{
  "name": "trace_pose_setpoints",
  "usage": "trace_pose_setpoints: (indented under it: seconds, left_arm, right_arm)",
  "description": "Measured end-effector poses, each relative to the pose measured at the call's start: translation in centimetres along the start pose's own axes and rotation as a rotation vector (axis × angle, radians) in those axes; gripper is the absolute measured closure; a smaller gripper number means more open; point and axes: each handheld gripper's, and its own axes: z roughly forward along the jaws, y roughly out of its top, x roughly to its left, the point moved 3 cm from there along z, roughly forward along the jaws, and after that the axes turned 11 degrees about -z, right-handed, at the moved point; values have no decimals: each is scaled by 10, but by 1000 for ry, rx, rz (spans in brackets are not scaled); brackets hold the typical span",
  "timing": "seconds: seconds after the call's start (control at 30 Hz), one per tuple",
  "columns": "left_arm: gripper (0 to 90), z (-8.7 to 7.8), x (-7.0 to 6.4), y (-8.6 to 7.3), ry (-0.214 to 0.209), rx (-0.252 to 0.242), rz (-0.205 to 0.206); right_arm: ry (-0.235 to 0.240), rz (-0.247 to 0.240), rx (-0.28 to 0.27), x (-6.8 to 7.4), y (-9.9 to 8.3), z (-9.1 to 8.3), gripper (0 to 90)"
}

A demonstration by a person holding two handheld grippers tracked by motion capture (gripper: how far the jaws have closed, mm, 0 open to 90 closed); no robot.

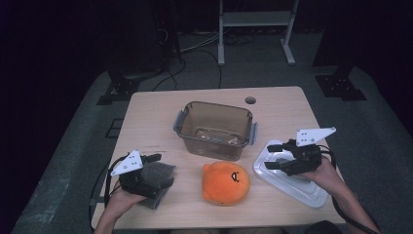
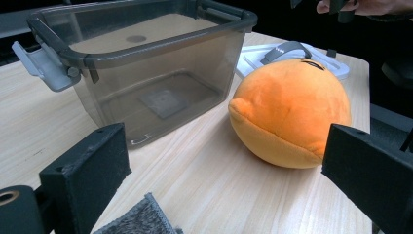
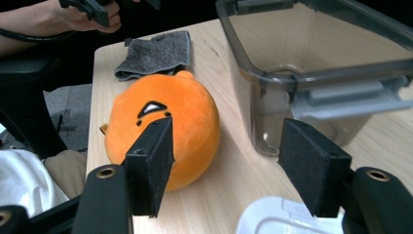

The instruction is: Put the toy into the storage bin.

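Tools both gape empty: left tool (image 1: 157, 165) over the cloth (image 1: 158, 176) lower left, right tool (image 1: 272, 156) above the lid (image 1: 292, 187), plush toy (image 1: 225, 183) between.

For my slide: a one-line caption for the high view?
Both tongs, left and right, open around an orange plush before an empty bin.
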Motion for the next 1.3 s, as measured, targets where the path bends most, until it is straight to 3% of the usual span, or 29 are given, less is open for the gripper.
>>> trace_pose_setpoints:
  seconds: [0.9,1.3]
  left_arm:
    - [26,0,0,0,-1,0,1]
    - [26,-3,3,0,-1,-9,-6]
  right_arm:
    - [130,-82,-23,26,39,39,304]
    - [208,-122,-9,41,49,71,301]
